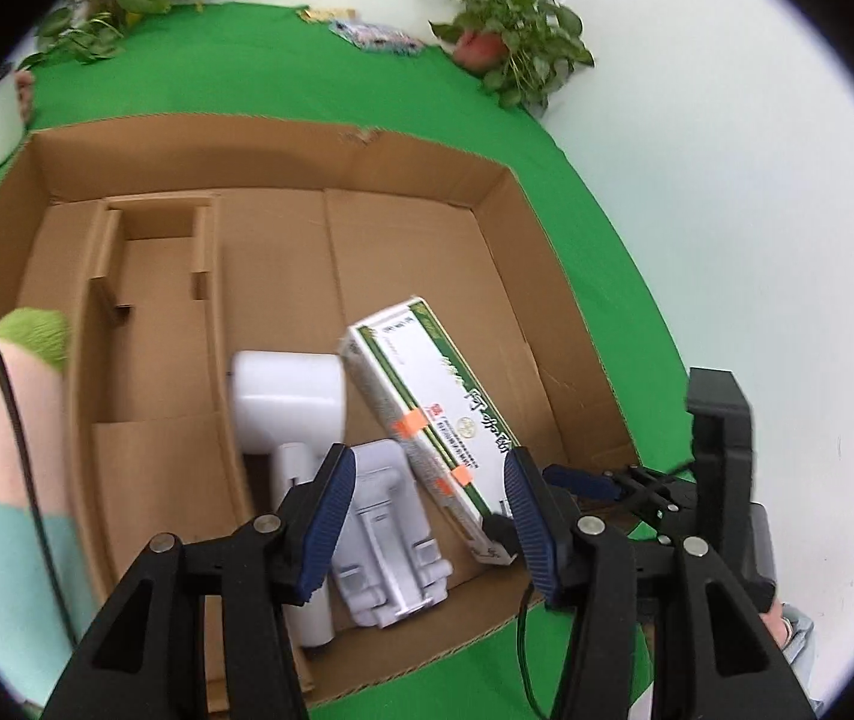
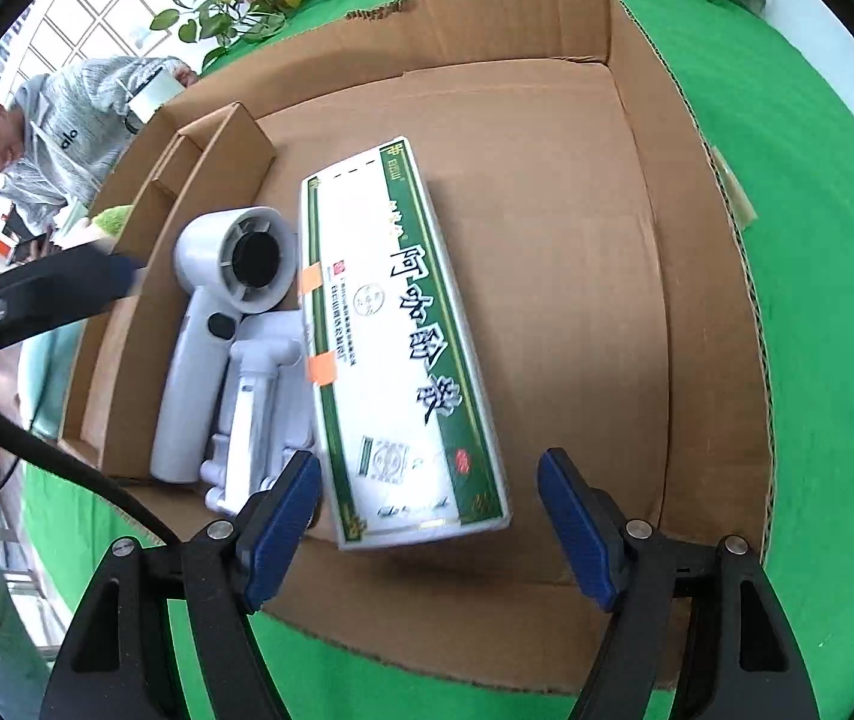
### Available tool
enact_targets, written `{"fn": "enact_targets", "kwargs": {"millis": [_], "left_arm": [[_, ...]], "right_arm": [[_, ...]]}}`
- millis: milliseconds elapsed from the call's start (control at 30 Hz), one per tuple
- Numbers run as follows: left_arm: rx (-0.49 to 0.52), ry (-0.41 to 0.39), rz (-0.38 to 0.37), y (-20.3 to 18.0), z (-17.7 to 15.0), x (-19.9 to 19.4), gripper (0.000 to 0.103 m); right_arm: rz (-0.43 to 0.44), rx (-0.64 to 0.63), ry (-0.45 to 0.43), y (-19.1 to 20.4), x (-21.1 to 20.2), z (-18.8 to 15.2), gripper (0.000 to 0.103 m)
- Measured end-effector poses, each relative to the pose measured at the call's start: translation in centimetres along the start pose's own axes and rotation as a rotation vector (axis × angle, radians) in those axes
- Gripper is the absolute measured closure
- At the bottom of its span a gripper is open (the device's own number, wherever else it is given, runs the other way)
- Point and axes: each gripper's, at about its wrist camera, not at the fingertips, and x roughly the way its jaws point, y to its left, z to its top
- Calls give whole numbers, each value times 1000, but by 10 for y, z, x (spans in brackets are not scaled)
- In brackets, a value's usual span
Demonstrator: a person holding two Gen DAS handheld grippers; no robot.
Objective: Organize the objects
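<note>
Cardboard tray point(image 2: 697, 312) on green cloth holds fan point(image 2: 229, 300), stand point(image 2: 259, 396), carton point(image 2: 391, 348) at near-left corner. Your left gripper point(image 1: 427, 516) wide, holding nothing; right gripper point(image 2: 430, 531) wide over carton's near end. Risk: carton leans on stand; nudge it and it slides or tips.

I see a brown cardboard box point(image 2: 637, 192) on the bright green cloth point(image 2: 835, 300). Inside it, the carton point(image 2: 403, 360) is white with dark green bands, black characters and orange tape tabs. The hair dryer point(image 2: 229, 276) and phone stand point(image 2: 259, 396) are white. My gripper pads point(image 2: 577, 522) are blue on black frames.
</note>
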Motion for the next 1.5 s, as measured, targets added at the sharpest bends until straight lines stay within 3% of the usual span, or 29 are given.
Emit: {"fn": "enact_targets", "kwargs": {"millis": [167,333,500,600,767,833,900,1033,1167,1333,1500], "left_arm": [[12,-35,27,11,5,-8,53],[41,-60,45,17,-27,-36,53],[53,-157,94,19,-46,-60,53],[64,-271,173,24,-60,-80,50],[111,-501,358,32,-101,-110,22],[125,-542,421,36,-115,-110,22],[127,-549,468,43,-122,-99,22],[122,-519,575,61,-129,-69,22],[145,-570,633,63,-129,-56,21],[179,-592,666,66,-129,-44,19],[206,-590,682,64,-131,-38,13]], "right_arm": [[34,26,-4,4,18,-39,39],[49,35,31,20,26,-44,40],[4,34,22,31,26,-48,39],[-53,20,-68,40,9,-57,33],[-150,-51,-457,73,-36,-104,8],[-214,-86,-589,91,-39,-126,4],[-207,-76,-656,102,-36,-139,4],[-200,-11,-736,107,-24,-152,3],[-215,-8,-720,108,-13,-162,3],[-291,-67,-725,118,4,-169,2],[-302,-71,-721,121,9,-172,0]]}}
